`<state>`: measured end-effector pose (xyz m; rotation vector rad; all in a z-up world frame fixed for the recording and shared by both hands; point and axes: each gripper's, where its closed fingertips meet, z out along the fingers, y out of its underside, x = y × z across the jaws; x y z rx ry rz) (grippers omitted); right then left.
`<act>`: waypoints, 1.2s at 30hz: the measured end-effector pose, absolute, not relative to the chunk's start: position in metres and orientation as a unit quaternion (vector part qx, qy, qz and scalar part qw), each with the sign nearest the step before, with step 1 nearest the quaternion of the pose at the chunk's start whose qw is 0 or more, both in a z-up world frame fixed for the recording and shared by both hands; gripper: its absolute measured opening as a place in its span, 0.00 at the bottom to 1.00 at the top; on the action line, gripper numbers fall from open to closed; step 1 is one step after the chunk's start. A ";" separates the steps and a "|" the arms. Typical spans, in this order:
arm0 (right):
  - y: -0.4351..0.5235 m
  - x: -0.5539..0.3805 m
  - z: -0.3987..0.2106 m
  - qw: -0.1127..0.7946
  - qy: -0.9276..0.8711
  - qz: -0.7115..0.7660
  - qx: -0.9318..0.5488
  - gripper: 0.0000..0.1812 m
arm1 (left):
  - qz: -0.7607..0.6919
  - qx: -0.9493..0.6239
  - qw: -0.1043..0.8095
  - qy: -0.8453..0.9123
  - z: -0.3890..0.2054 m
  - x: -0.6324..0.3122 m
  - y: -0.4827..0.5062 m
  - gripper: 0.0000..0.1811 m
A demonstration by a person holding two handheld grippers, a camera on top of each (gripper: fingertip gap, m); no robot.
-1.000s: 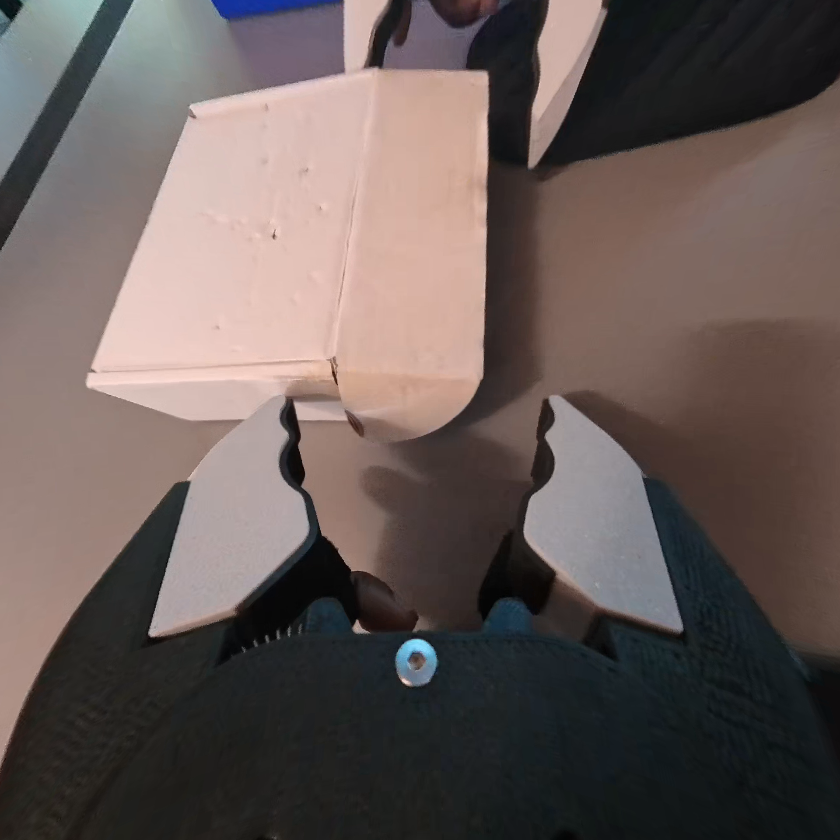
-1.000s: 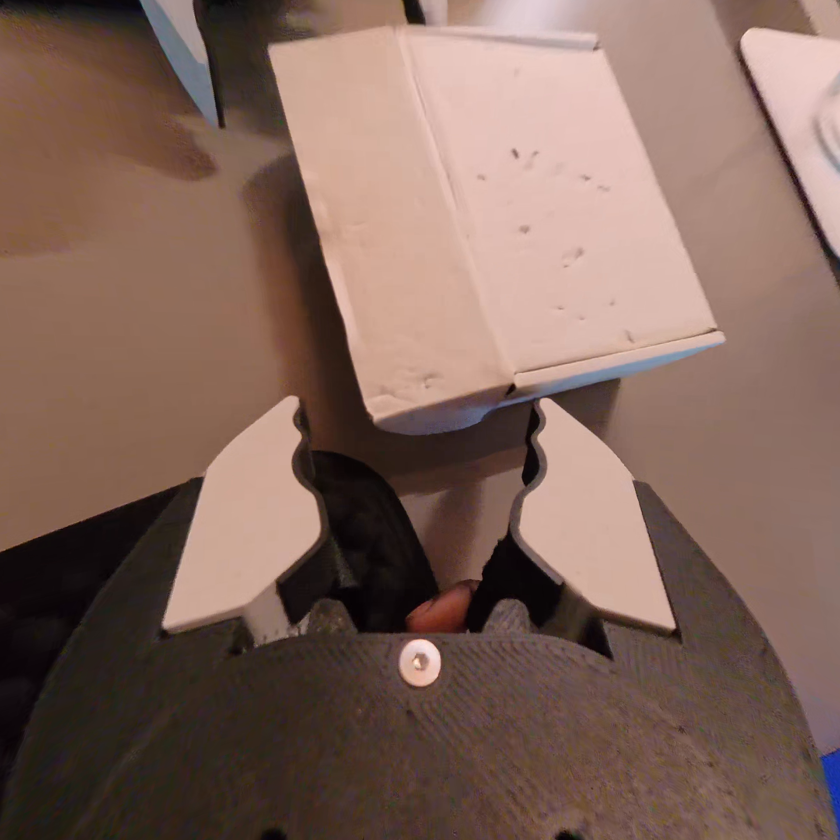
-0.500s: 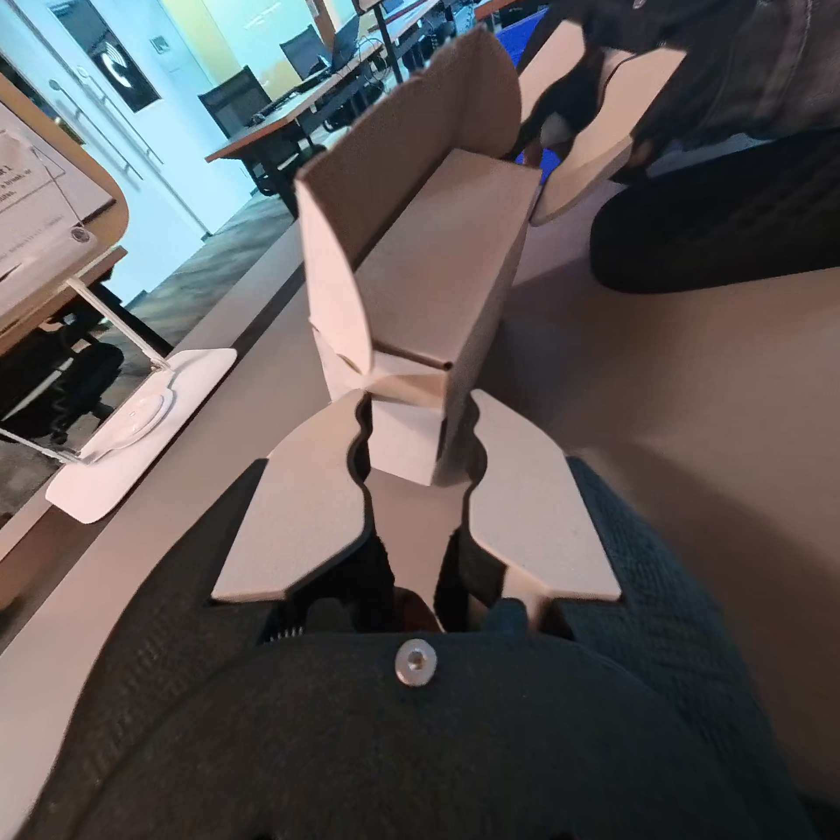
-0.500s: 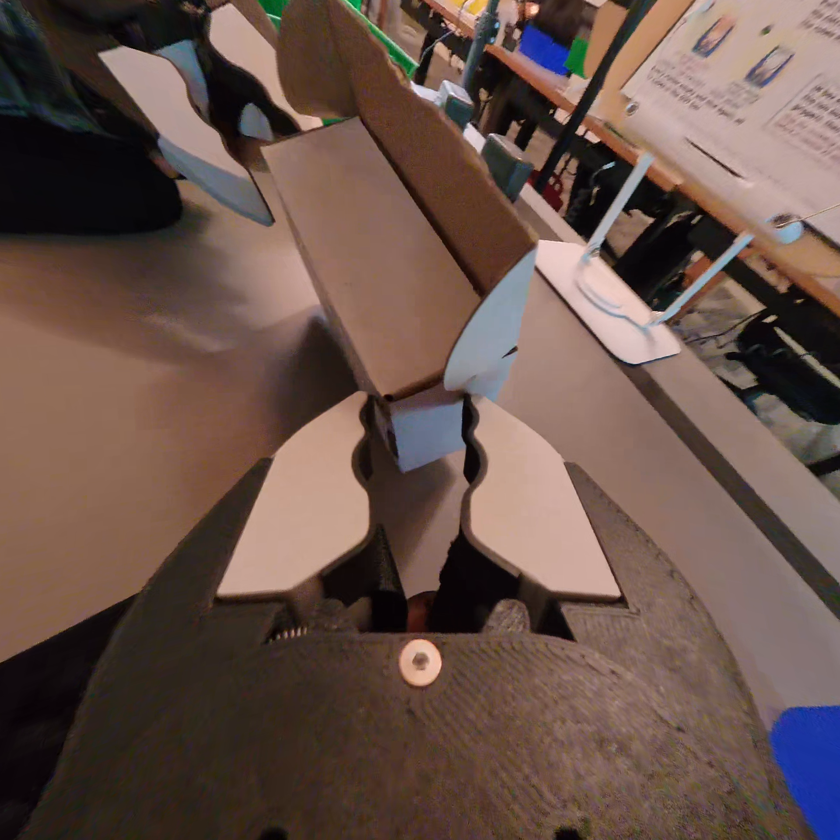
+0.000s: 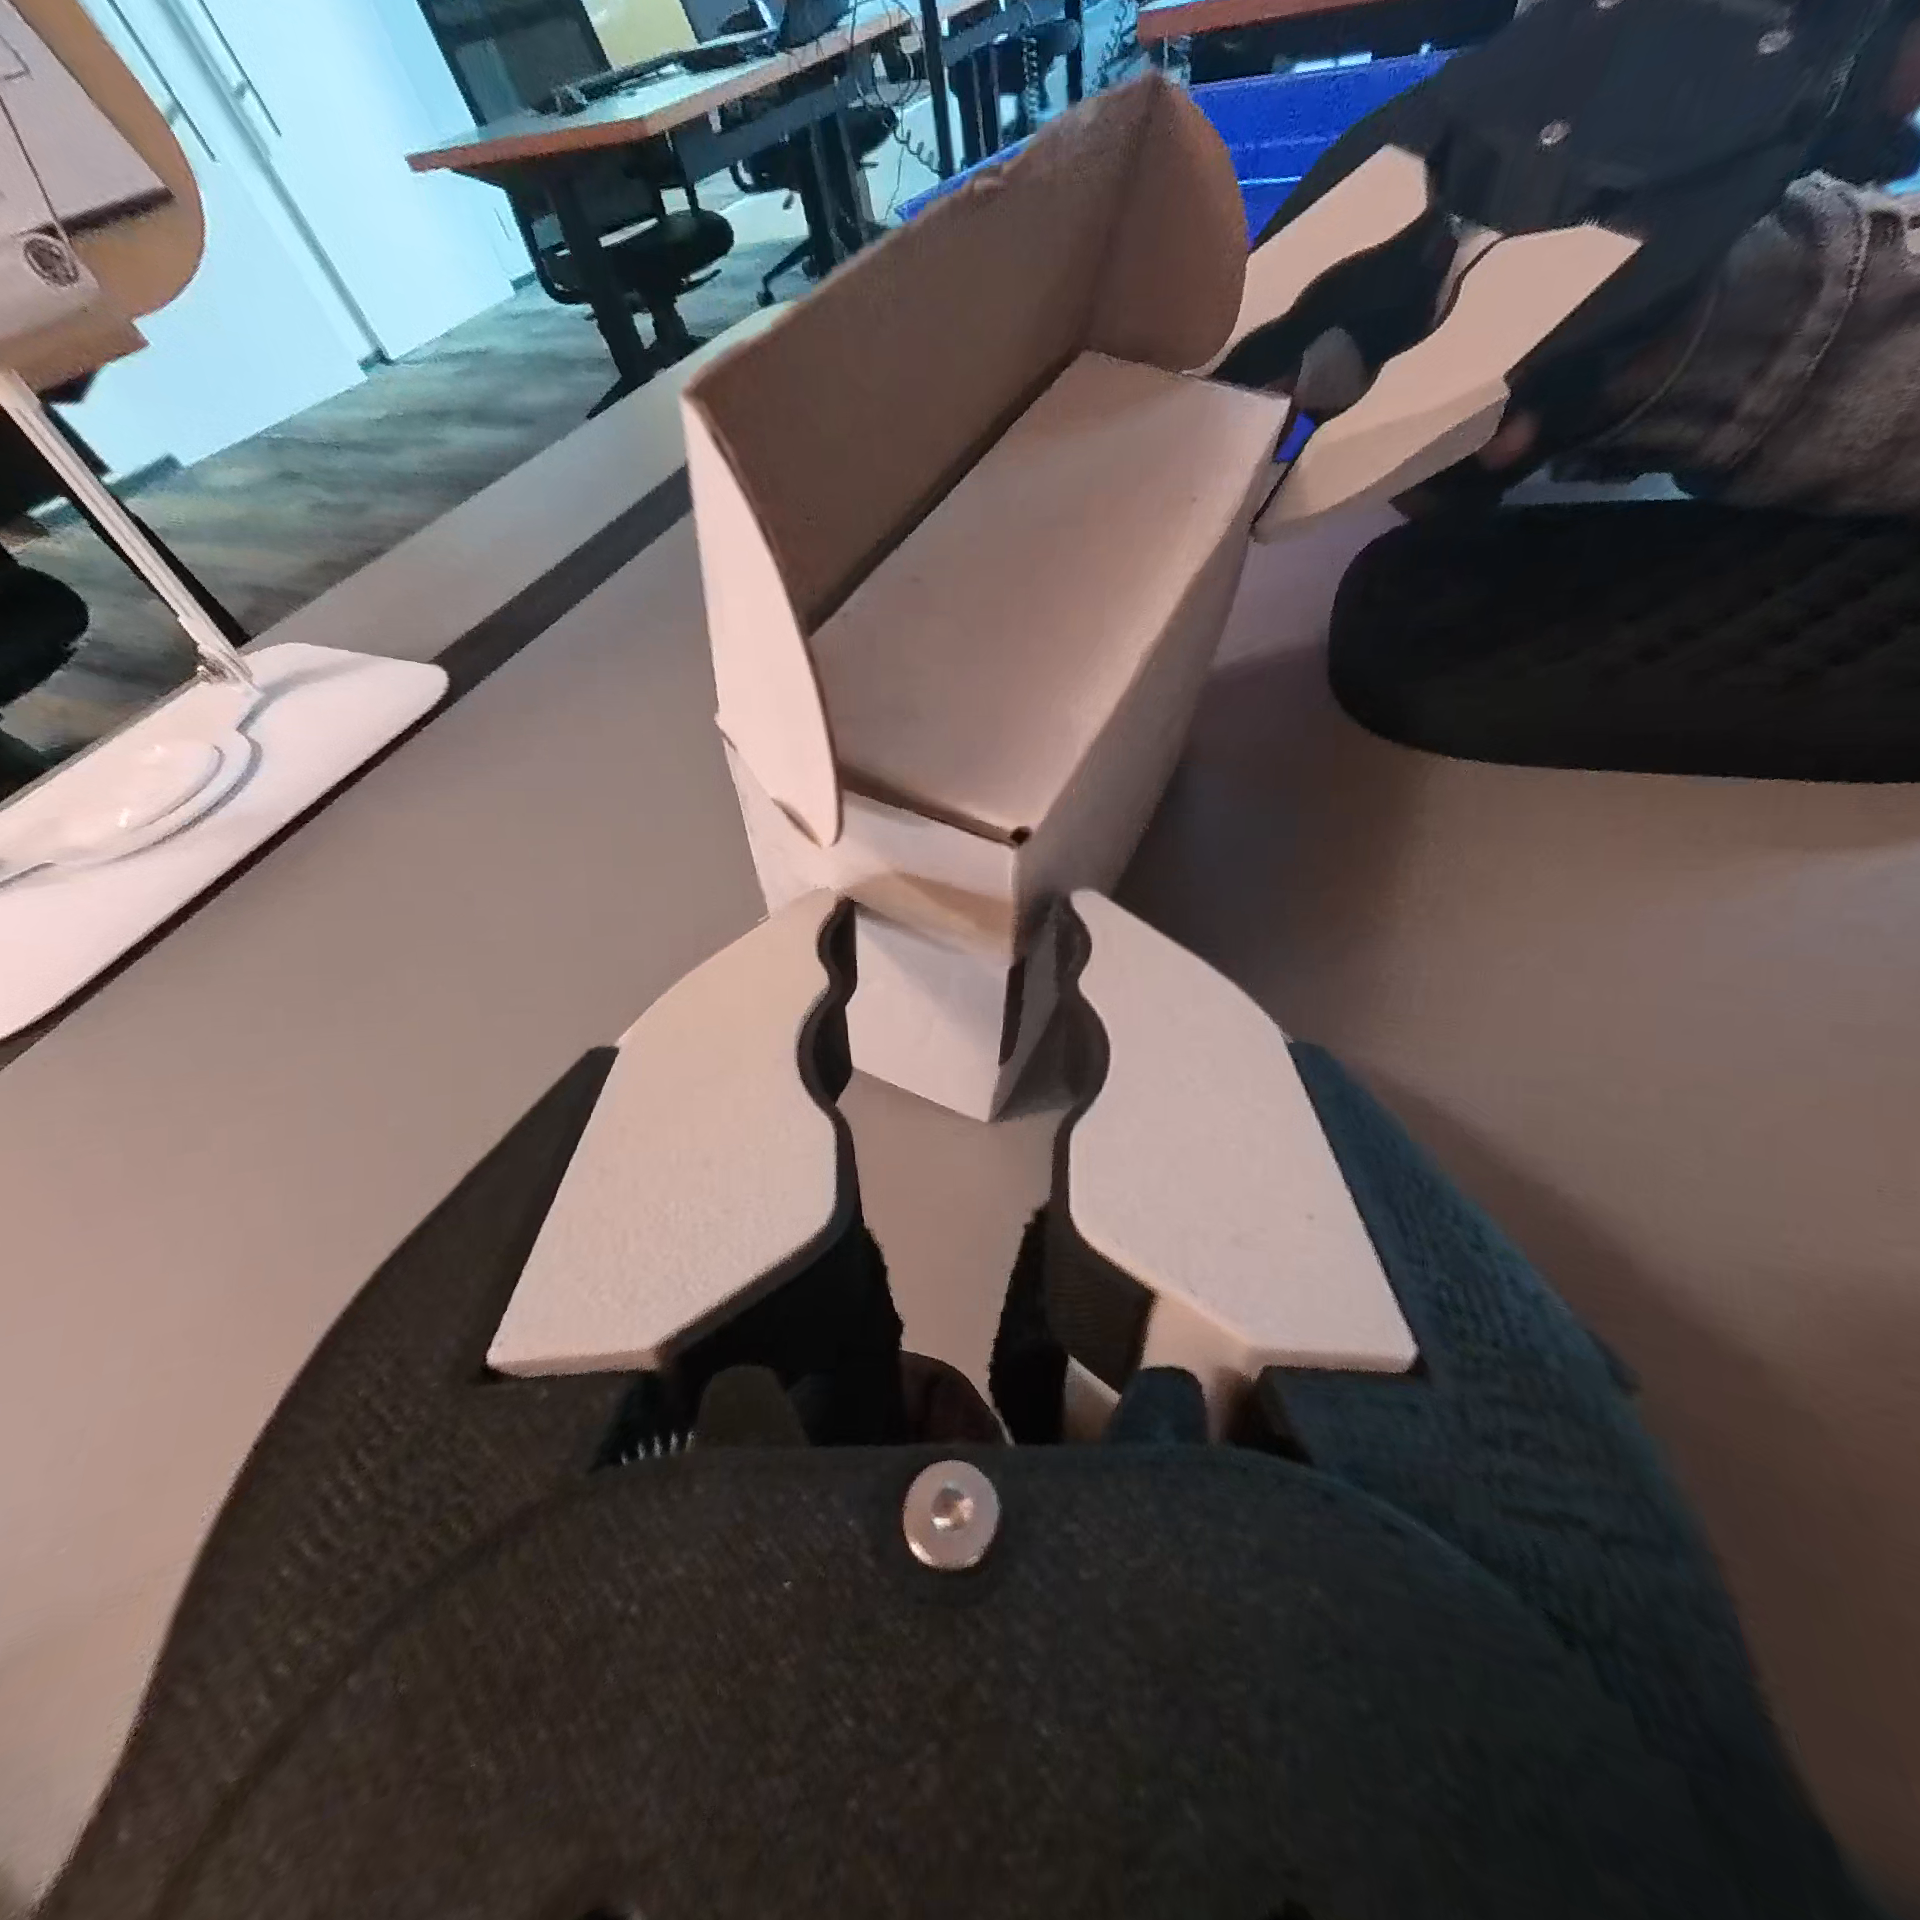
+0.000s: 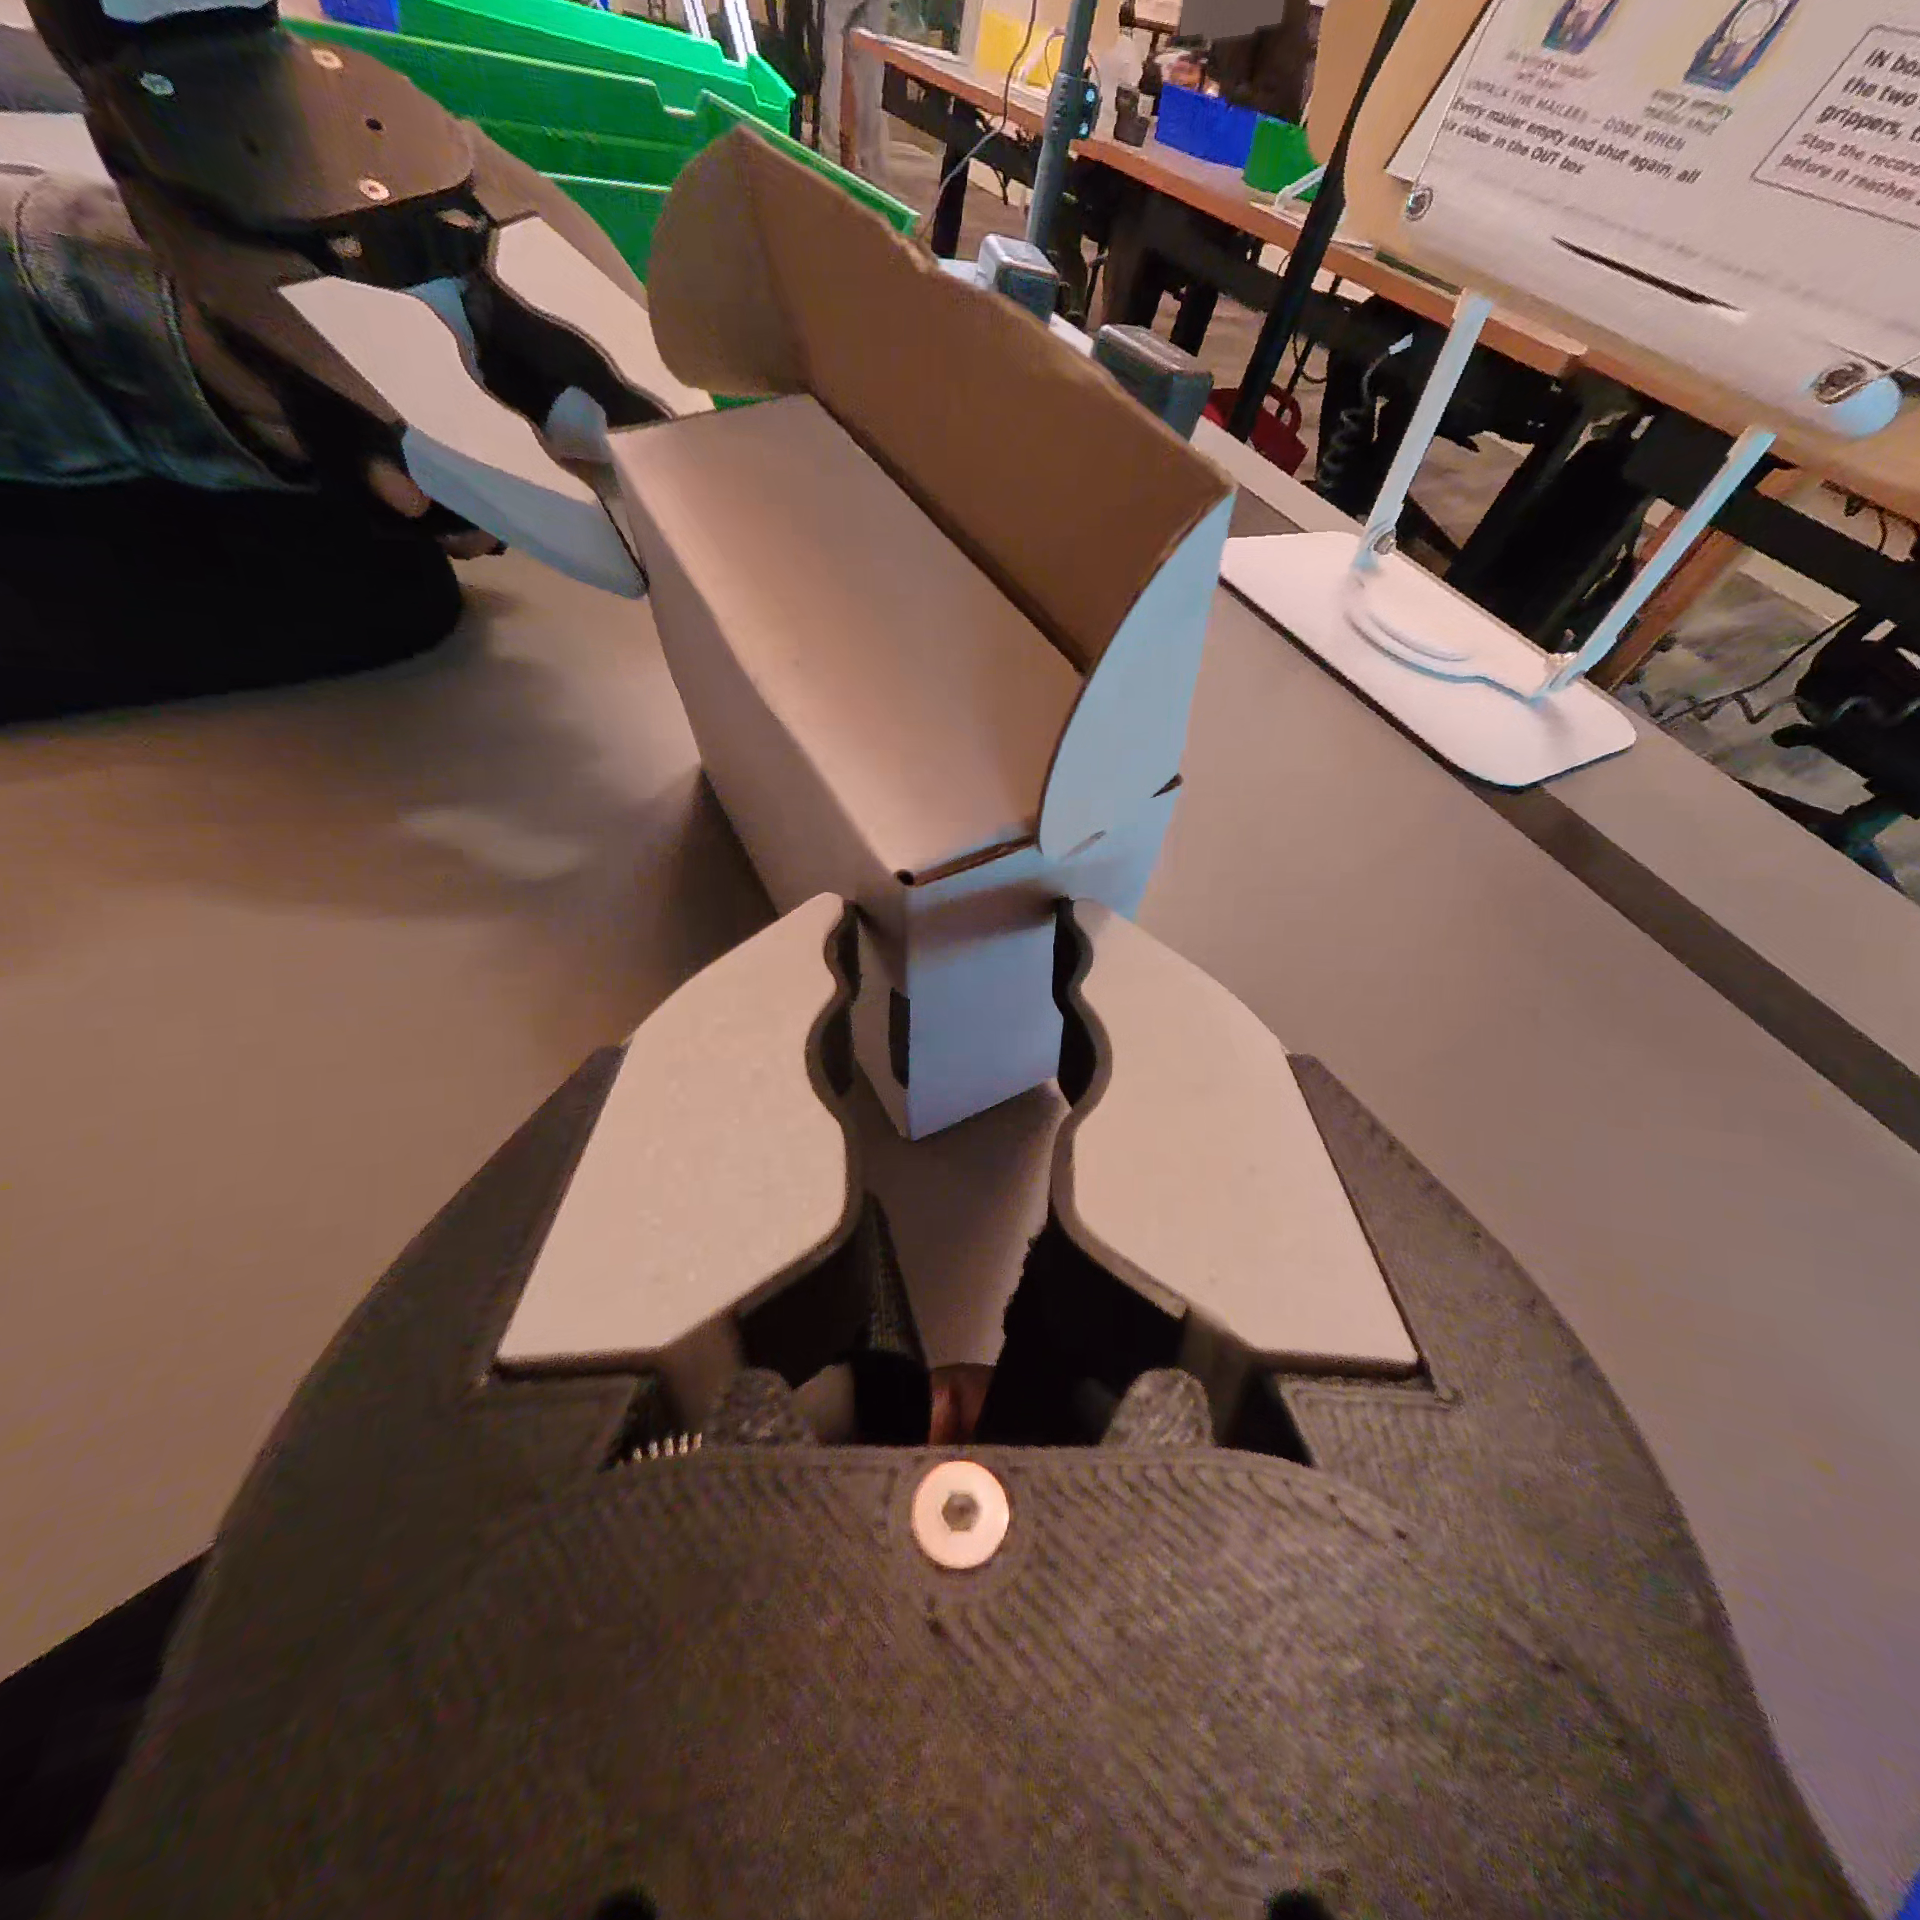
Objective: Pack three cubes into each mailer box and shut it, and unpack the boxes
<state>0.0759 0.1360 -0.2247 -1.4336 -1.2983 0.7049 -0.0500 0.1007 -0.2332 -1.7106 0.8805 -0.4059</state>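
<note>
A white mailer box [image 5: 1018,623] lies lengthwise between my two grippers on the grey table [image 5: 312,1039]. Its lid [image 5: 935,343] stands partly raised, showing a brown inside and rounded side ears. My left gripper [image 5: 940,935] is shut on the box's near end. My right gripper [image 5: 1382,416] shows at the far end. In the right wrist view, my right gripper [image 6: 951,935] is shut on the other end of the box [image 6: 852,644], under the raised lid [image 6: 935,395], and my left gripper [image 6: 488,447] is at the far end. No cubes are in view; the box's inside is hidden.
A white sign-stand base [image 5: 208,748] sits at the table's far edge, and also shows in the right wrist view [image 6: 1455,665]. Green bins [image 6: 623,83] and a blue bin [image 5: 1320,104] stand beyond the table. A person's dark sleeve [image 5: 1766,312] lies behind the right gripper.
Both grippers were open above the shut, flat box. They dropped low and shut on its opposite ends, and the lid has come up. Little has moved in the last half second.
</note>
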 end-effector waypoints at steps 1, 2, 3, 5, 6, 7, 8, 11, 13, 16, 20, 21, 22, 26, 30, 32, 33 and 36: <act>0.136 0.076 -0.225 0.517 -0.541 0.293 -0.596 0.20 | -0.168 -0.722 0.556 0.376 -0.234 -0.050 0.101 0.21; 0.136 0.076 -0.225 0.518 -0.542 0.291 -0.595 0.20 | -0.164 -0.721 0.557 0.378 -0.235 -0.049 0.101 0.24; 0.136 0.076 -0.225 0.521 -0.543 0.289 -0.591 0.20 | -0.159 -0.720 0.559 0.379 -0.234 -0.049 0.102 0.27; 0.139 0.076 -0.221 0.542 -0.542 0.276 -0.580 0.22 | -0.140 -0.716 0.572 0.375 -0.232 -0.051 0.105 0.31; 0.141 0.076 -0.219 0.556 -0.542 0.267 -0.571 0.24 | -0.126 -0.714 0.577 0.375 -0.231 -0.053 0.107 0.33; 0.144 0.077 -0.217 0.568 -0.542 0.255 -0.565 0.26 | -0.110 -0.712 0.583 0.375 -0.230 -0.054 0.109 0.35; 0.147 0.078 -0.217 0.578 -0.542 0.237 -0.561 0.28 | -0.096 -0.709 0.590 0.373 -0.230 -0.055 0.112 0.36; 0.152 0.076 -0.215 0.603 -0.548 0.198 -0.545 0.34 | -0.066 -0.704 0.606 0.364 -0.225 -0.057 0.120 0.42; 0.147 0.073 -0.213 0.612 -0.562 0.186 -0.524 0.31 | -0.059 -0.693 0.616 0.371 -0.221 -0.052 0.120 0.42; 0.142 0.069 -0.211 0.627 -0.579 0.151 -0.499 0.29 | -0.032 -0.652 0.653 0.385 -0.205 -0.046 0.115 0.37; 0.142 0.066 -0.211 0.630 -0.585 0.136 -0.493 0.27 | -0.023 -0.645 0.664 0.377 -0.198 -0.044 0.117 0.38; 0.142 0.066 -0.211 0.628 -0.584 0.139 -0.495 0.27 | -0.025 -0.648 0.661 0.377 -0.200 -0.045 0.117 0.38; 0.142 0.066 -0.212 0.626 -0.584 0.142 -0.497 0.27 | -0.026 -0.648 0.660 0.378 -0.201 -0.045 0.117 0.37; 0.143 0.066 -0.213 0.624 -0.583 0.143 -0.501 0.26 | 0.011 -0.651 0.648 0.396 -0.209 -0.048 0.120 0.34; 0.143 0.066 -0.213 0.625 -0.585 0.139 -0.498 0.26 | 0.051 -0.644 0.639 0.418 -0.214 -0.048 0.119 0.34; 0.143 0.067 -0.213 0.624 -0.584 0.138 -0.501 0.26 | 0.075 -0.640 0.629 0.434 -0.219 -0.049 0.119 0.33; 0.143 0.067 -0.213 0.624 -0.583 0.140 -0.501 0.26 | 0.082 -0.639 0.628 0.437 -0.219 -0.049 0.119 0.33; 0.143 0.067 -0.213 0.624 -0.584 0.138 -0.500 0.26 | 0.080 -0.643 0.624 0.436 -0.220 -0.050 0.119 0.33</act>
